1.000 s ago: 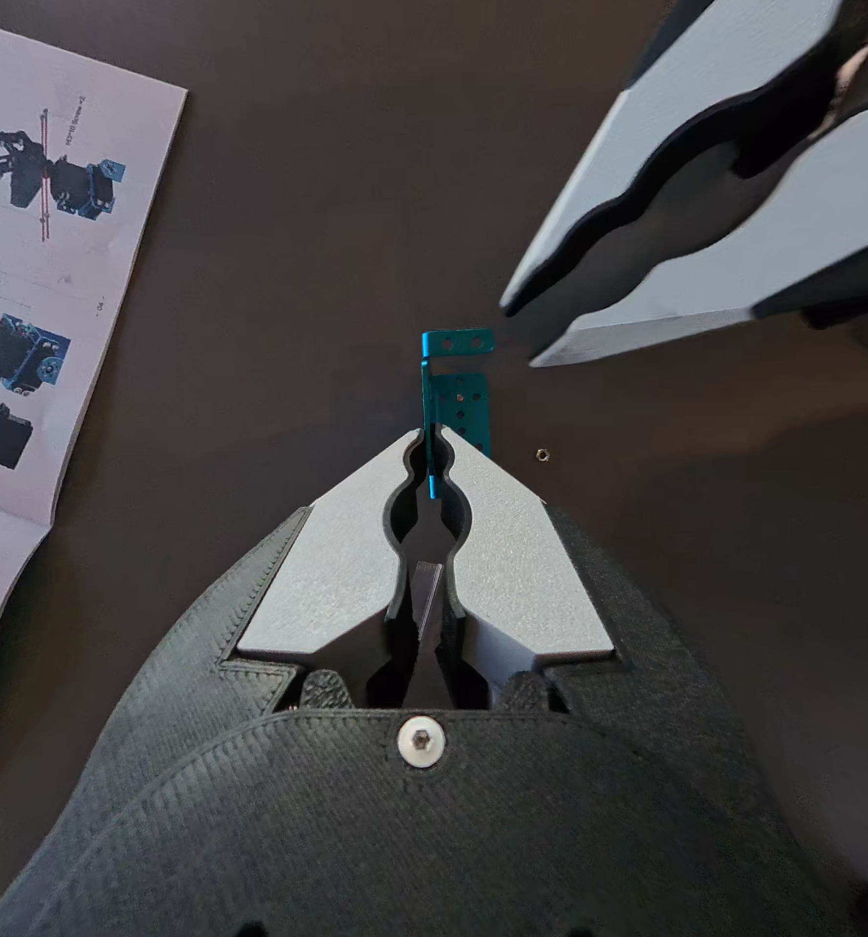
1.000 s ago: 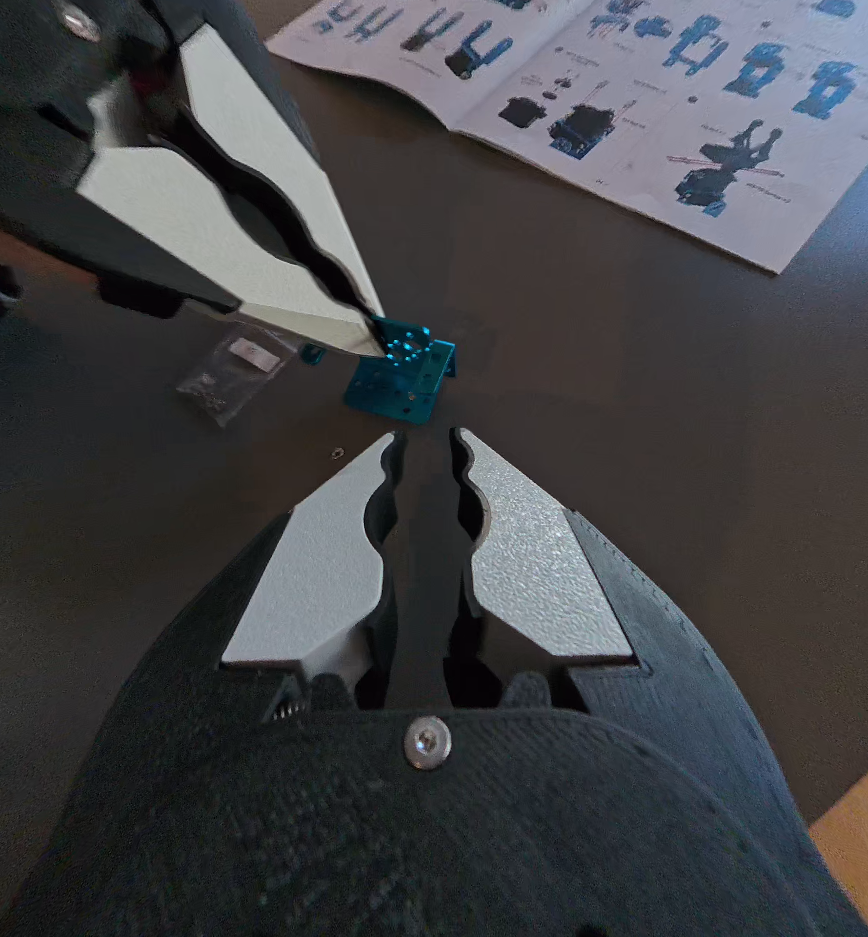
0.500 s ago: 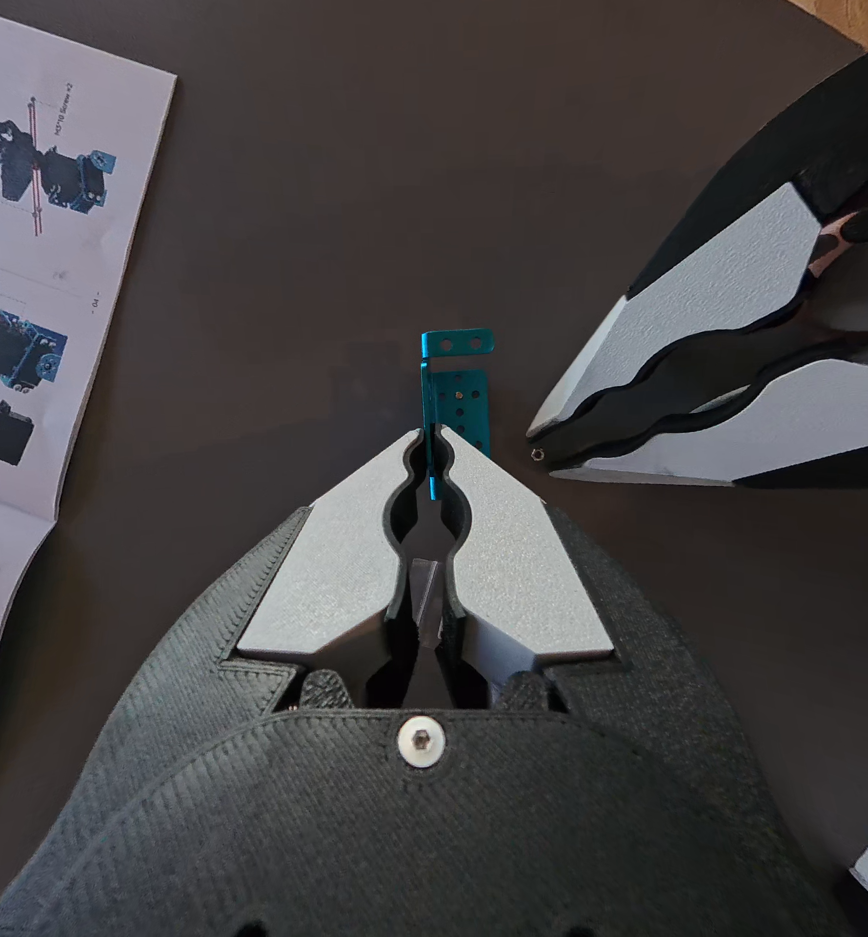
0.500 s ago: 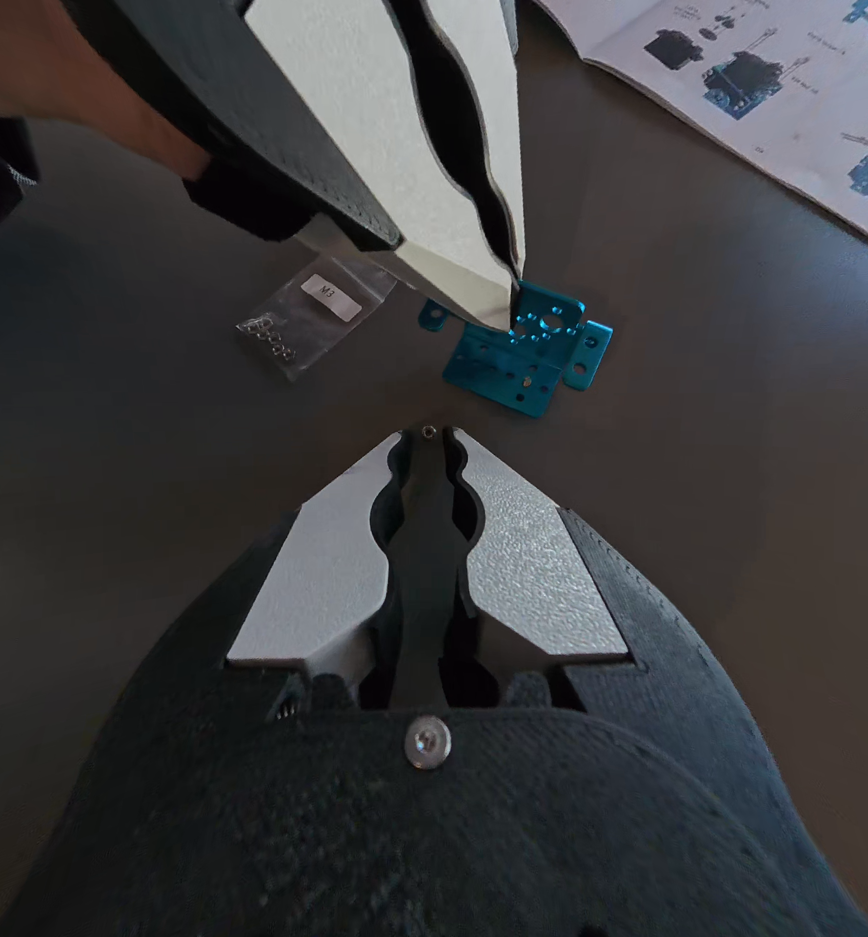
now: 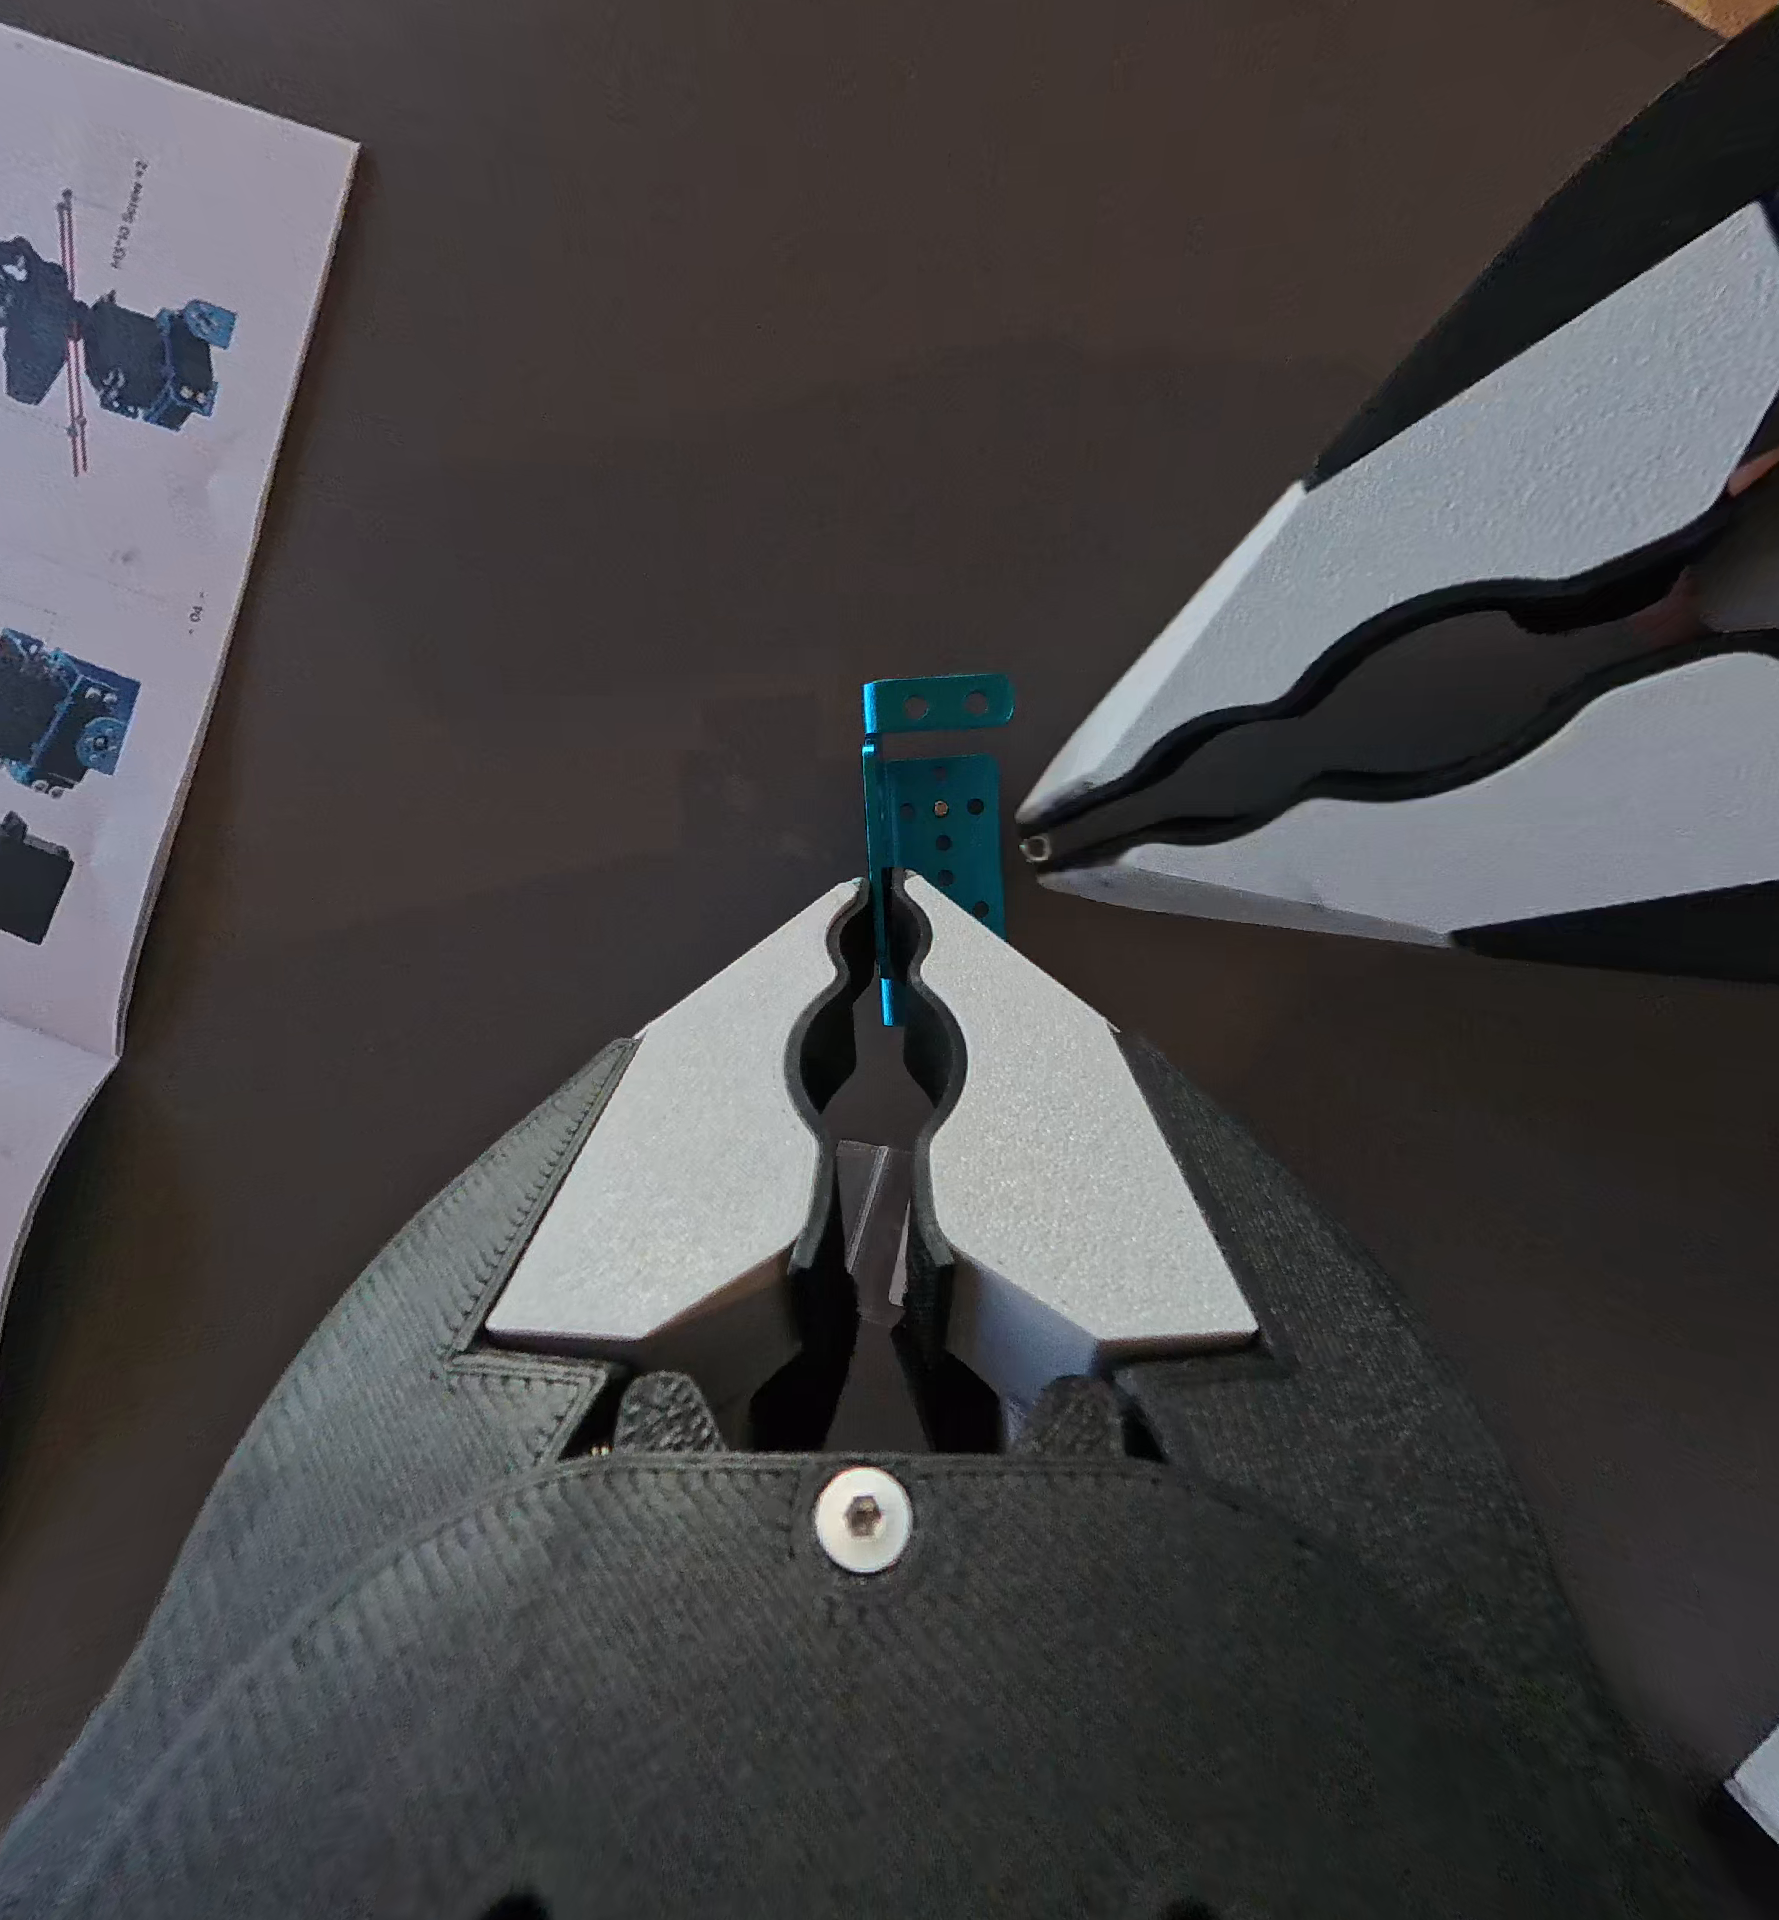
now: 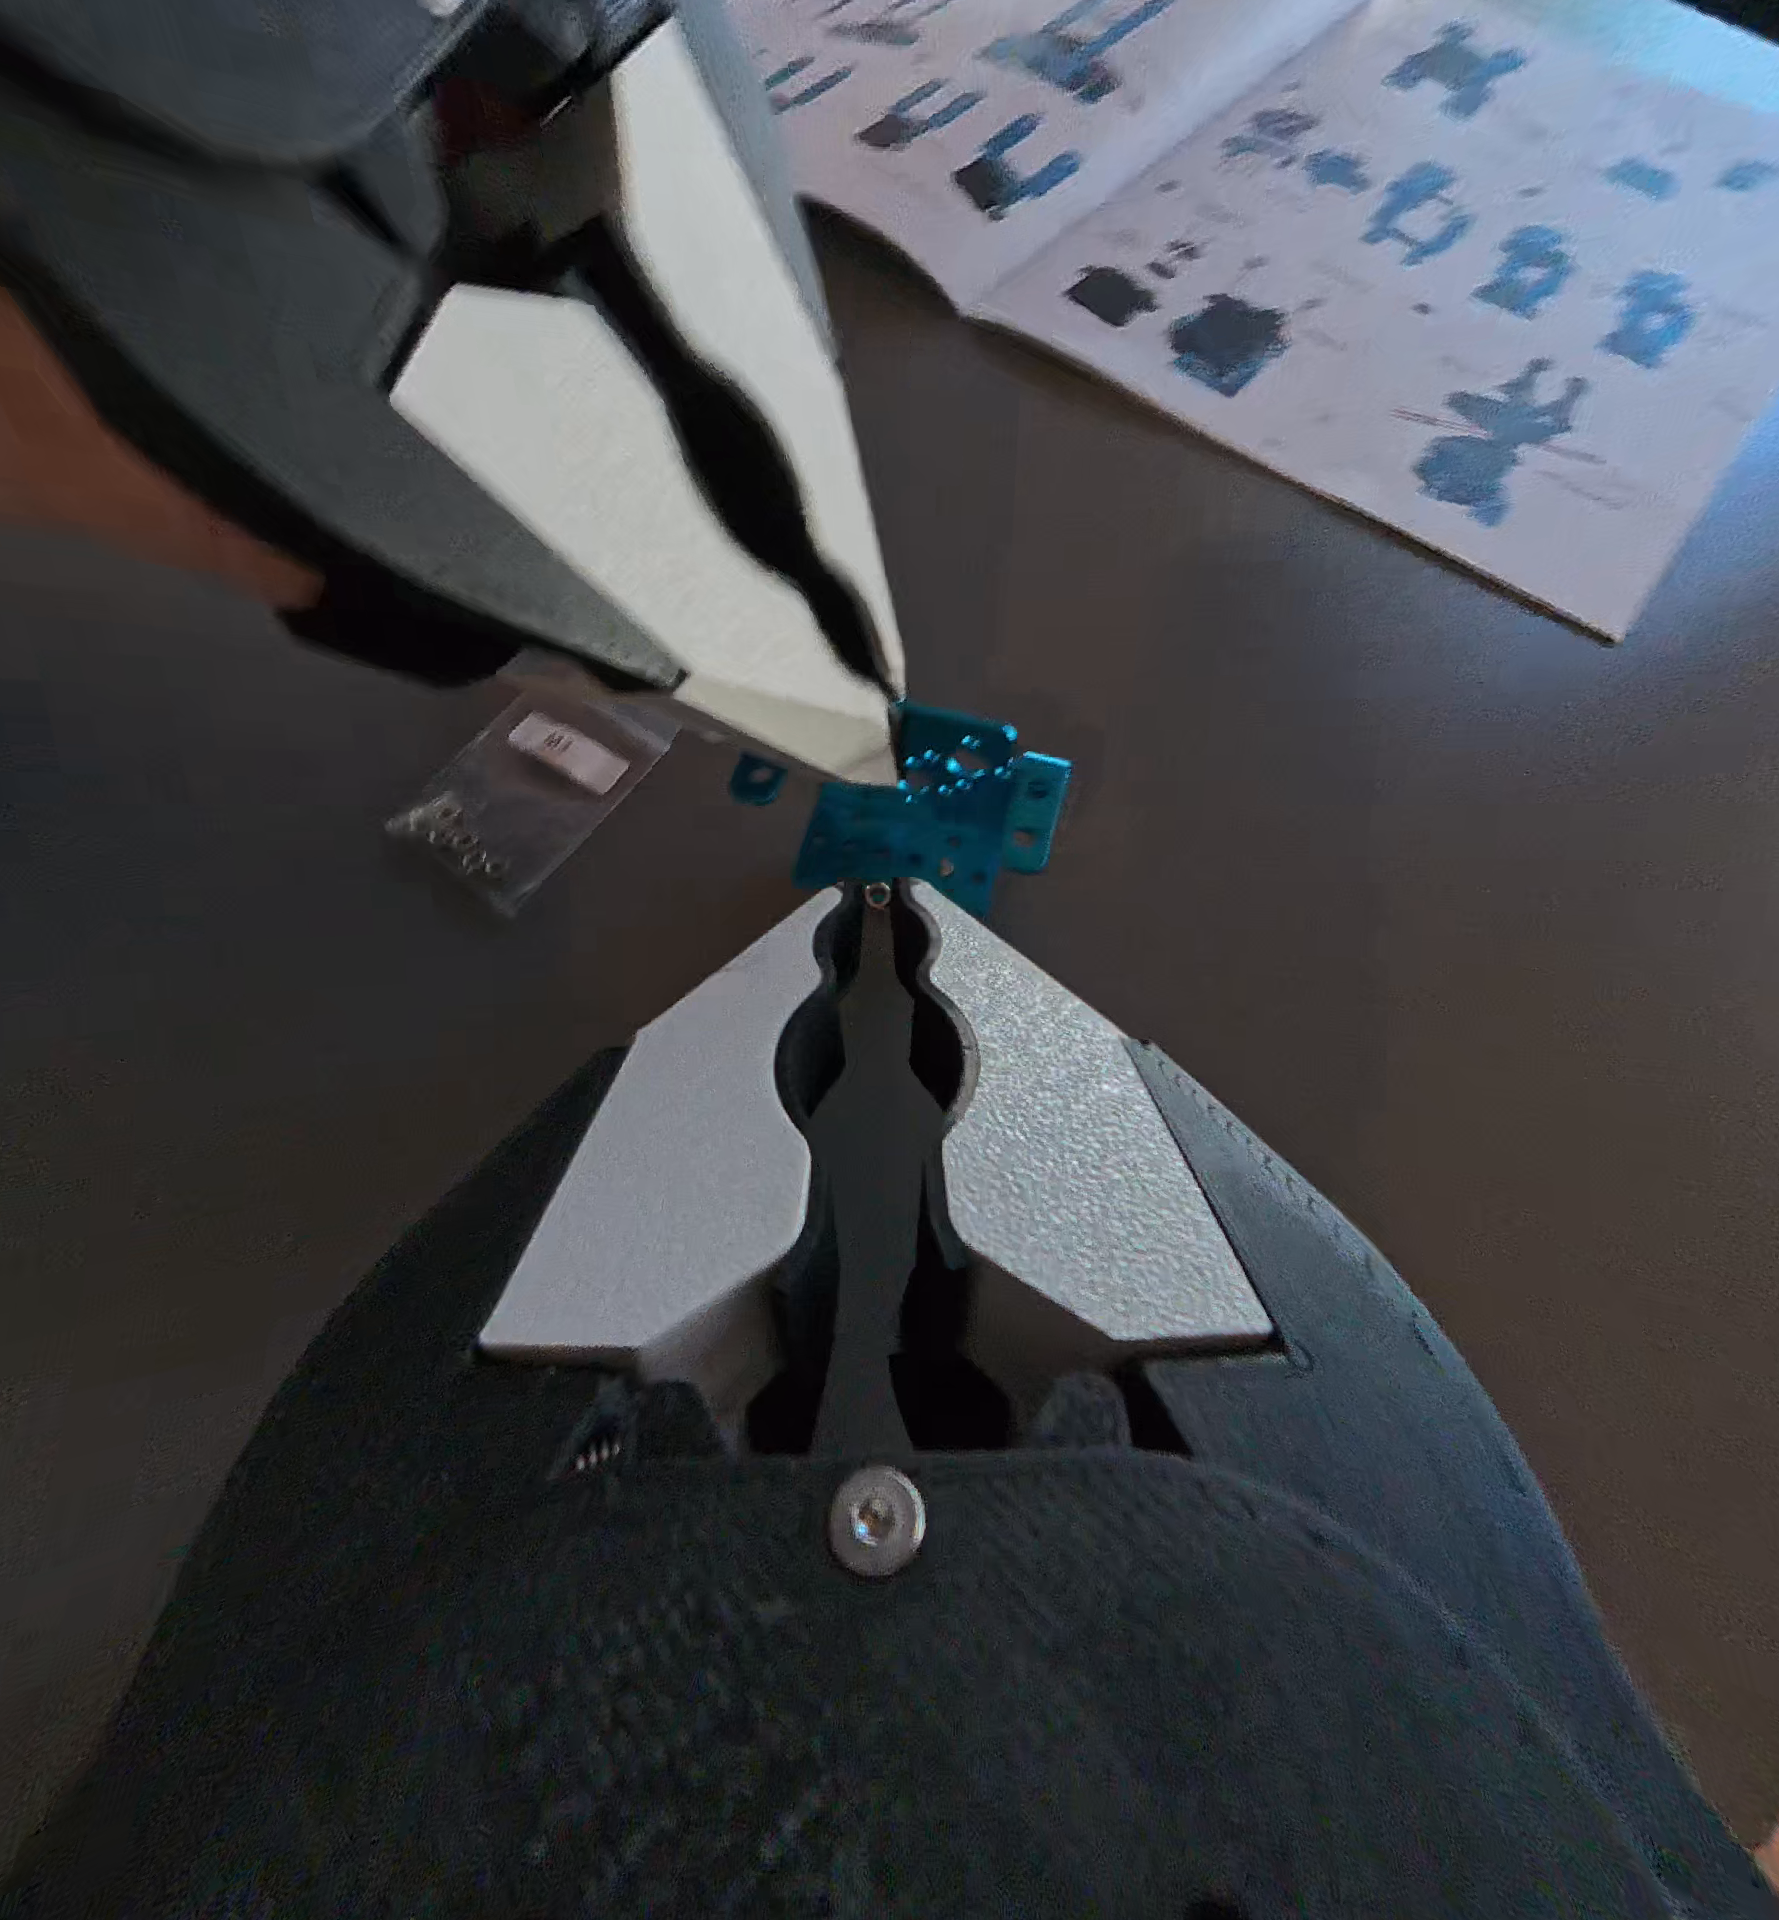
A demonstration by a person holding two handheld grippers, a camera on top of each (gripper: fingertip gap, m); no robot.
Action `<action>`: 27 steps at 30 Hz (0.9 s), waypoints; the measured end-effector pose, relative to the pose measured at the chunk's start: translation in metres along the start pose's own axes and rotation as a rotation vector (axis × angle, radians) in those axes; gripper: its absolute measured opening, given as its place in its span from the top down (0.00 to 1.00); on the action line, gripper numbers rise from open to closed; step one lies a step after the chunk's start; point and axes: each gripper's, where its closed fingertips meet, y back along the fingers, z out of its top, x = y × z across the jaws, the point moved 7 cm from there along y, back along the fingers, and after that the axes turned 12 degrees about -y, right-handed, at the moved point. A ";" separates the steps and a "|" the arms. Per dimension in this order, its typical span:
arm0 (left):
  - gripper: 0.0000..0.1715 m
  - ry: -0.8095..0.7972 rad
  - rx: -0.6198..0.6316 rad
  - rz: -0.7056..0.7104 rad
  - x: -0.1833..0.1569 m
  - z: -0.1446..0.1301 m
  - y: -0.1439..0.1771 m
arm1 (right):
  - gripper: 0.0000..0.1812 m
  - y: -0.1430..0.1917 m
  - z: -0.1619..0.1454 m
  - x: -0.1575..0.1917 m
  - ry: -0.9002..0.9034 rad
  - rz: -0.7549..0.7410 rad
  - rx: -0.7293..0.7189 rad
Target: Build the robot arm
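Observation:
My left gripper (image 5: 883,896) is shut on the edge of a blue perforated metal bracket (image 5: 935,800) and holds it over the dark table. The bracket also shows in the right wrist view (image 6: 926,821), under the left gripper's tips (image 6: 890,717). My right gripper (image 6: 877,896) is shut on a tiny metal nut (image 6: 876,894) pinched at its fingertips. In the left wrist view the right gripper (image 5: 1032,850) comes in from the right, with the nut (image 5: 1030,850) right next to the bracket's holed face.
An open instruction booklet (image 5: 85,582) lies at the left in the left wrist view and at the far right in the right wrist view (image 6: 1384,291). A small clear bag of hardware (image 6: 532,810) lies beside the bracket. The dark table (image 5: 656,364) spreads all around. My two grippers' fingertips are within a few centimetres of each other.
My right gripper came down onto the loose nut, shut on it, lifted it and moved it up to the bracket. My left gripper kept the bracket still.

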 end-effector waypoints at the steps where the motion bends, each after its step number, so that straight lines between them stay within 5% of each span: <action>1: 0.99 0.001 0.002 0.002 0.000 0.000 0.000 | 0.97 -0.001 0.001 0.000 -0.039 -0.020 -0.012; 6: 0.99 0.008 -0.001 -0.001 -0.002 0.000 0.000 | 0.97 -0.013 0.000 -0.003 -0.086 -0.145 -0.008; 27: 0.99 0.022 -0.009 0.000 0.000 0.000 -0.001 | 0.95 -0.020 0.002 -0.005 -0.139 -0.193 0.006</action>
